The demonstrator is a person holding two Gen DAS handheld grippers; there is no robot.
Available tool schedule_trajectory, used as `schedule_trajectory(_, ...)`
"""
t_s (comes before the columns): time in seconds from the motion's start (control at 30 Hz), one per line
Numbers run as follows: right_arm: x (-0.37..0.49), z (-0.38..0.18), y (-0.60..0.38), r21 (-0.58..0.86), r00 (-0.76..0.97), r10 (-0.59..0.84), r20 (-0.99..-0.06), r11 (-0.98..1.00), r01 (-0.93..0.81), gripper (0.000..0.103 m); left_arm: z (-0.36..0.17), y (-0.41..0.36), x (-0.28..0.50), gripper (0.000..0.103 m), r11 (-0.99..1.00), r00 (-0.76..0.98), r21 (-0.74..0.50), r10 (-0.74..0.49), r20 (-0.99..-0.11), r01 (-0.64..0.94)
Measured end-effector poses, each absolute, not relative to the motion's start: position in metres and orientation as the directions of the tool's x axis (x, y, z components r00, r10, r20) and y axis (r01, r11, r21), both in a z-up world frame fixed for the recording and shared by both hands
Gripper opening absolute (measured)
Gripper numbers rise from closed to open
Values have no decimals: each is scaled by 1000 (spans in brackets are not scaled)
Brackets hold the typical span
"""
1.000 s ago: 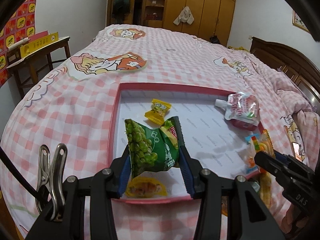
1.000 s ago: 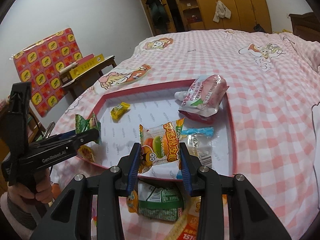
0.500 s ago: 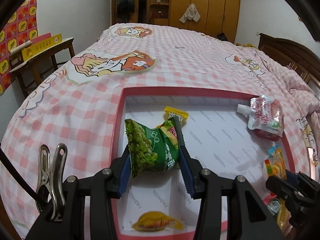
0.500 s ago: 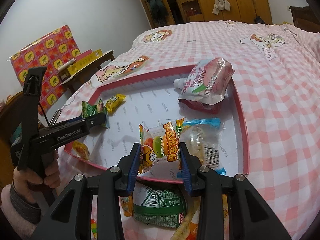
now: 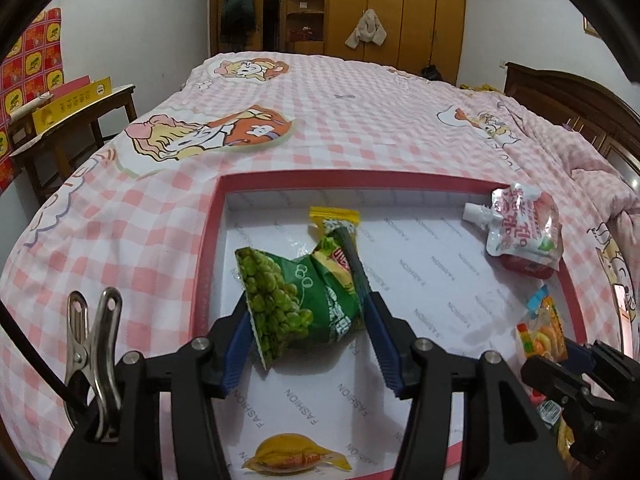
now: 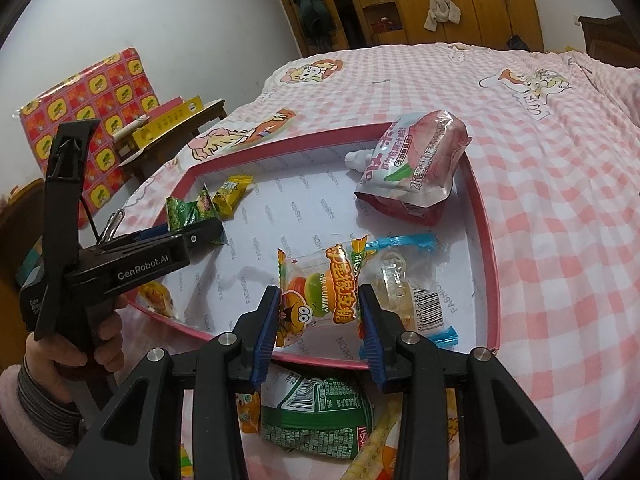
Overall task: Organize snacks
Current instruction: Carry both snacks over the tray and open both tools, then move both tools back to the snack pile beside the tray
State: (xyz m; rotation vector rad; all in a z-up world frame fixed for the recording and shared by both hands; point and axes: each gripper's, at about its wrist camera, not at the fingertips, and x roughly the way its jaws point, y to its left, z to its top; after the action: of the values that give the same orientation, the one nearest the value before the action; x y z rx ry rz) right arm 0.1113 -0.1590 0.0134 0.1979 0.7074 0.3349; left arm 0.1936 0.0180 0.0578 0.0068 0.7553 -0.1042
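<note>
Over the pink-rimmed tray (image 5: 208,264), my left gripper (image 5: 306,316) is spreading off the green pea packet (image 5: 296,296); my right gripper (image 6: 318,308) is clamping the gummy packet (image 6: 316,292). Letting peas settle flat before withdrawing.

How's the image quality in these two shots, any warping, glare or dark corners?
Left wrist view: strong fisheye bend, black corners, soft shadows from the left gripper on the tray, its jaws just opening around the green pea packet. Right wrist view: same bowing, glare on the pink pouch; print on the gummy packet stays sharp.
</note>
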Motion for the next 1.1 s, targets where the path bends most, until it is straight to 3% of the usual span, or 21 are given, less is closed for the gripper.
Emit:
schedule_trajectory(0.27,106,14,-156,283,716,379,-586,924,-258,55,68,18,186,65,994,741,-49,-103,-664,94)
schedule_trajectory(0.5,99,19,-161,316,732,403,-549,911,-265,62,82,20,169,66,992,751,-69,-125,-648,105)
schedule_trajectory(1.1,72,36,-167,305,753,395,-526,914,-267,62,93,15,115,66,987,732,-96,-158,-663,127)
